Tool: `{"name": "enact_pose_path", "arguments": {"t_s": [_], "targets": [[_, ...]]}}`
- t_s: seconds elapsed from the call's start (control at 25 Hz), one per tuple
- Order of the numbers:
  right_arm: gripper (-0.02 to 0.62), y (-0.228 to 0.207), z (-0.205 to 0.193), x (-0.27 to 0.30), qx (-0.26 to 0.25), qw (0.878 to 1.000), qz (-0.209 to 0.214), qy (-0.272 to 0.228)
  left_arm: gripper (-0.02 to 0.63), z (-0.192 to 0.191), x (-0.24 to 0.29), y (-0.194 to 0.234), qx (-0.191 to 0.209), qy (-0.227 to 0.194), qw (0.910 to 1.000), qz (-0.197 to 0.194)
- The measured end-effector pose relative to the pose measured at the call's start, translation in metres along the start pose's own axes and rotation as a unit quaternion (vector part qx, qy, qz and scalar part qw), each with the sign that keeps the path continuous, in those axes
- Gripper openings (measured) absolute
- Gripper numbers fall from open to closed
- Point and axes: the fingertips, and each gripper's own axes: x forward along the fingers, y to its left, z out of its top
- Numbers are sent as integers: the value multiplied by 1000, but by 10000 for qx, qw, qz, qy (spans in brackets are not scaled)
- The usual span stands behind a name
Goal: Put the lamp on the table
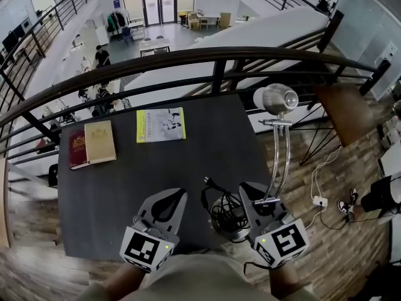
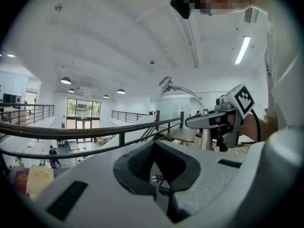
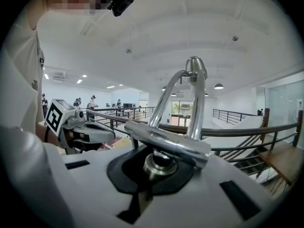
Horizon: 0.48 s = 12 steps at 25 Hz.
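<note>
The worktop (image 1: 156,180) is a dark, matt rectangle standing close against a curved black railing (image 1: 188,56) on an upper gallery. Beyond the railing the room drops to a bright lower hall with white walls, glass doors (image 1: 160,2) at the far end and some people (image 1: 100,55) among the furniture. The floor (image 1: 351,256) around the worktop is of brown wooden boards. On it, to the right, lies a white socket block (image 1: 320,200) with its thin lead.

At the far left of the worktop lie a red book (image 1: 76,150) and a tan book (image 1: 100,142), touching side by side. A yellow booklet (image 1: 161,125) lies flat at the far middle, apart from them. The middle of the surface is bare.

The chrome lamp (image 1: 276,99) is at the near right corner of the worktop. Its round base, wrapped in a coiled black cable (image 1: 222,211), is over the corner, and the plug (image 1: 207,181) lies on the dark surface just beside it. Whether the base rests on the worktop or hangs a little above it, I cannot tell. The two bright rods rise from there, and the head is above the right edge.

The right tool (image 1: 250,193) is fully closed on the lamp's short stem, just under the cross bar. The left tool (image 1: 175,196) is over the near edge of the worktop, left of the lamp; its tips meet and it grips nothing.
</note>
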Motion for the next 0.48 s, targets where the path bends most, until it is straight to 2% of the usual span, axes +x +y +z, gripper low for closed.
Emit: {"name": "enact_pose_path", "arguments": {"t_s": [0.16, 0.28, 0.36, 0.48], "targets": [[-2, -10, -7, 4, 61, 10000, 30, 45, 5, -2, 10, 1, -169, 18, 9998, 37], [-2, -18, -12, 11, 107, 9999, 39, 88, 5, 7, 21, 1, 26, -190, 9997, 131], [-2, -25, -14, 19, 95, 9999, 24, 116, 5, 5, 32, -1, -160, -181, 9997, 5], [-2, -38, -16, 32, 40, 9999, 6, 127, 5, 4, 51, 1, -238, -227, 9994, -49]]}}
